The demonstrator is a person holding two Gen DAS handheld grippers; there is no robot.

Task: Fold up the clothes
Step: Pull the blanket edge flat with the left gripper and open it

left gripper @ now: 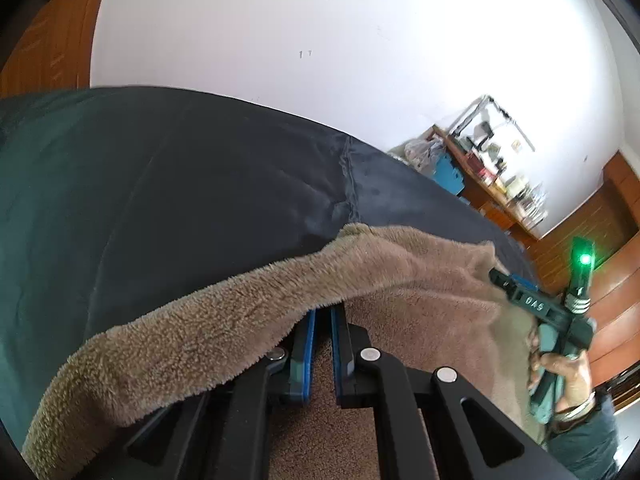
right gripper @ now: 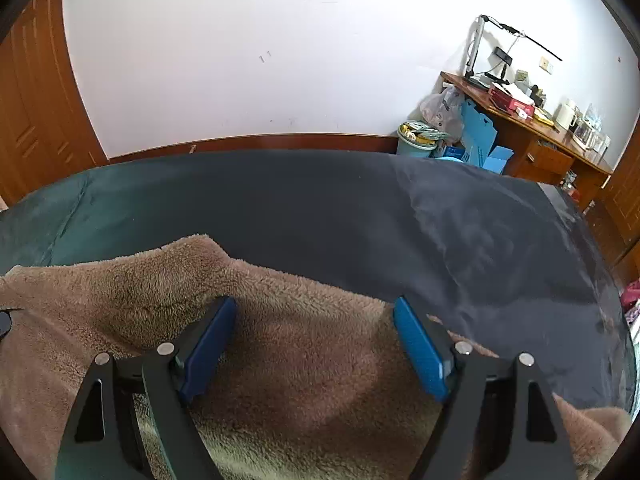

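Observation:
A brown fleece garment (left gripper: 224, 320) lies on a bed with a dark teal and navy cover (left gripper: 180, 184). My left gripper (left gripper: 323, 318) is shut on the garment's near edge, which is lifted and draped over the blue pads (left gripper: 306, 344); the fingertips are hidden under the pile. My right gripper (right gripper: 315, 302) stands open, its blue pads (right gripper: 420, 348) spread wide just above the fleece garment (right gripper: 304, 360), holding nothing. In the left wrist view the right gripper (left gripper: 500, 280) shows at the garment's right end, held by a hand (left gripper: 568, 372).
The bed cover (right gripper: 360, 208) stretches beyond the garment to a white wall. A wooden desk (right gripper: 532, 136) with clutter stands at the back right, with blue boxes (right gripper: 478, 132), a plastic bag (right gripper: 440, 110) and a bin (right gripper: 416, 144) beside it. Wooden doors (right gripper: 36, 120) stand at the left.

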